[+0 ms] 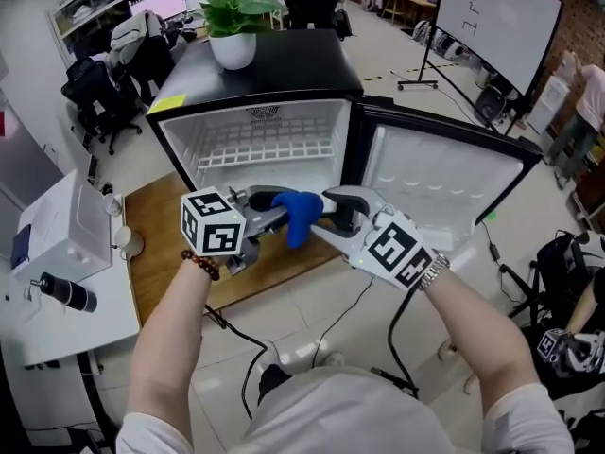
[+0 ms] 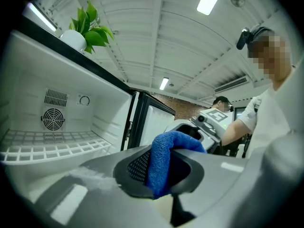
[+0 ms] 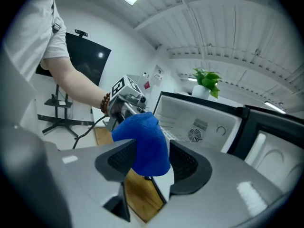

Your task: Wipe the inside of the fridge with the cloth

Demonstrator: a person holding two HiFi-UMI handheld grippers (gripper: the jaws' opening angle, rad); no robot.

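Pale floor tiles [image 1: 312, 301] run through an office space, and on them a wooden board [image 1: 156, 225] carries a small black fridge [image 1: 274, 121]. Its door [image 1: 435, 178] is swung open toward 3 o'clock. Inside, a white wire shelf [image 1: 265, 148] crosses the white compartment. A potted plant [image 1: 234, 12] in a white pot stands on the fridge top, at 12 o'clock from the hands. A whiteboard [image 1: 501, 12] on a stand sits out at 1 o'clock, and a white table [image 1: 57, 301] lies at 9 o'clock.

Both grippers meet tip to tip just in front of the open compartment, above the front edge of the board. The left gripper [image 1: 269, 208] has its jaws drawn narrow and pinched on the blue cloth [image 1: 298, 214], which bulges up out of them in a fold and hangs a little below. The right gripper [image 1: 333, 208] comes in from 4 o'clock with its jaws spread wide. The free end of the cloth stands between them, lying against one pad with a gap at the other, so it is not clamped there. The cloth is outside the fridge and touches none of its walls.
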